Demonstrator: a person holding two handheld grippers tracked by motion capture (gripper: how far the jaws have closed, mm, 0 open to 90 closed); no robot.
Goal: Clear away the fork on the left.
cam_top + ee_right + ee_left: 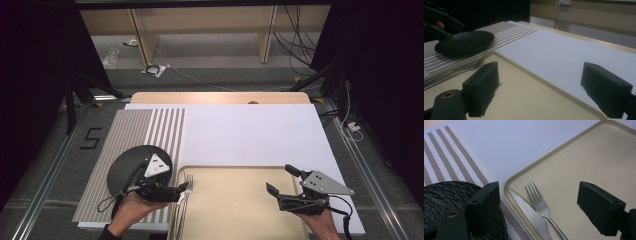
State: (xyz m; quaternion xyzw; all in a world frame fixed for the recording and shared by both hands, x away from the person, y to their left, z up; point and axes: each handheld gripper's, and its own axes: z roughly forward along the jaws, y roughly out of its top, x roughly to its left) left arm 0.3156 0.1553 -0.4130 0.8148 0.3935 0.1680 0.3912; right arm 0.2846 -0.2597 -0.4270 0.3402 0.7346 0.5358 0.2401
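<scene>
A dark textured plate (131,167) rests on the striped placemat (135,130) at the left. Beside it, a fork (536,197) and a knife (524,207) lie side by side along the left edge of the beige tray (235,200). My left gripper (185,187) hovers over the plate's right rim and the tray's left edge. It is open, and the cutlery lies on the tray below the gap without touching the pads. My right gripper (282,180) is over the tray's right part, open and holding nothing.
A white board (250,130) covers the table beyond the tray. The placemat's near edge lies close to the table's front. Past the far edge are wooden shelving legs and loose cables on the floor (210,60).
</scene>
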